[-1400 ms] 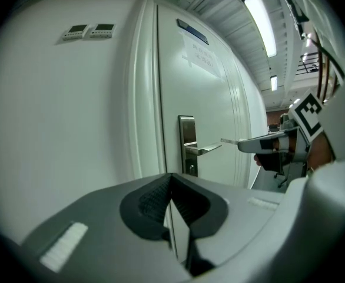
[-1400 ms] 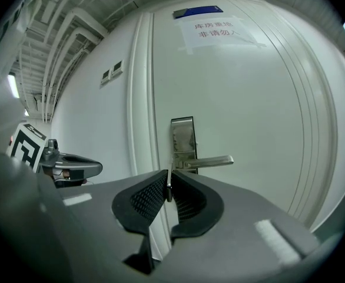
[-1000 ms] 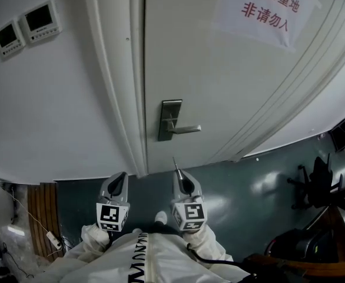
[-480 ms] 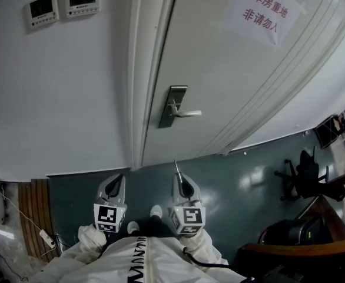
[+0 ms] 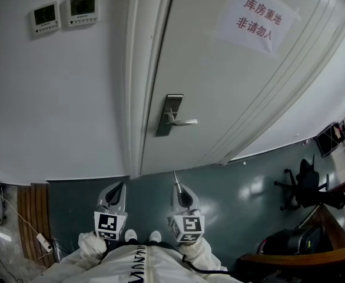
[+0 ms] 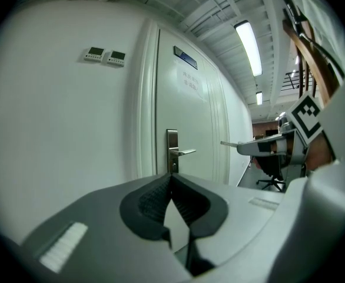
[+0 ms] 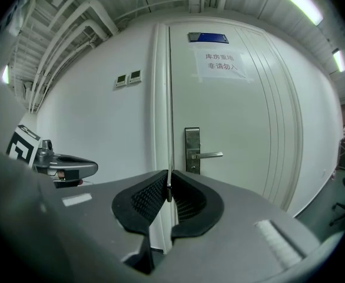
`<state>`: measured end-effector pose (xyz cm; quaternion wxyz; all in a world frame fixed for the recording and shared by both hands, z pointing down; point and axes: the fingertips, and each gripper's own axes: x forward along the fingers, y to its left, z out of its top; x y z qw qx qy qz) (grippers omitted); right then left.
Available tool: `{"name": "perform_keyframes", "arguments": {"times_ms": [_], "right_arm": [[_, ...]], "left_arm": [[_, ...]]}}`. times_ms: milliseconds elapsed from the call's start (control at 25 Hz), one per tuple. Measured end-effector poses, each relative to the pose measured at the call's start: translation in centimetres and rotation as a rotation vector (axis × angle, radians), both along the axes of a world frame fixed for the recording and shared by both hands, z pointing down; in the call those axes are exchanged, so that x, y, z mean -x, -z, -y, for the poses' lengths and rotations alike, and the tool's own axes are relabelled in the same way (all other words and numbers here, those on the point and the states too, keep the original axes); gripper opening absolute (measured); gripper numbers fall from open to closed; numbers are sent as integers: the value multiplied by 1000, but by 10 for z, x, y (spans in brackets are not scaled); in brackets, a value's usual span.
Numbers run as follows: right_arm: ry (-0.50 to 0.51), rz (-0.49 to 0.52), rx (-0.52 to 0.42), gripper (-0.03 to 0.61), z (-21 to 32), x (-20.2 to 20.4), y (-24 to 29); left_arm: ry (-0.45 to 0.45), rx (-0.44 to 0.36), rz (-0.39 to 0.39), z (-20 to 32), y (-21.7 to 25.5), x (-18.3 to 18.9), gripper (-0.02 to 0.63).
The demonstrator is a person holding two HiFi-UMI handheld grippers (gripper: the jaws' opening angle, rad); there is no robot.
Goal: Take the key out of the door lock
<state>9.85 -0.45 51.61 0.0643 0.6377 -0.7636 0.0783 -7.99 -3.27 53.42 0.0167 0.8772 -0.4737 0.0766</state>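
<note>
The steel lock plate (image 5: 168, 115) with its lever handle (image 5: 184, 121) is on the white door (image 5: 219, 87), well ahead of both grippers. I see no key in the plate from here. My right gripper (image 5: 176, 185) is held low near my body, shut on a thin metal key (image 5: 175, 177) that sticks out past its tips. The right gripper view shows the key (image 7: 168, 188) as a narrow blade pinched between the black pads (image 7: 149, 199). My left gripper (image 5: 120, 186) hangs beside it, shut with nothing in it, and its pads (image 6: 155, 199) meet at the tip.
Two wall control panels (image 5: 63, 12) hang left of the door frame, and a paper sign (image 5: 256, 17) is taped on the door. An office chair (image 5: 305, 181) and a wooden desk edge (image 5: 314, 246) stand at the right. A cable with a power strip (image 5: 40, 240) lies on the floor at the left.
The head view has swung, so the door and wall panels sit differently in the picture. Both grippers stay low and side by side, and the key stays in the right one.
</note>
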Motion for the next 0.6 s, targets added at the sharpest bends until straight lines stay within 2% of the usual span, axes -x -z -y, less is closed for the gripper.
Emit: {"name": "perform_keyframes", "arguments": {"times_ms": [600], "right_arm": [[36, 20, 1, 23, 10, -23, 1]], "left_arm": [[9, -26, 35, 9, 9, -30, 0]]}}
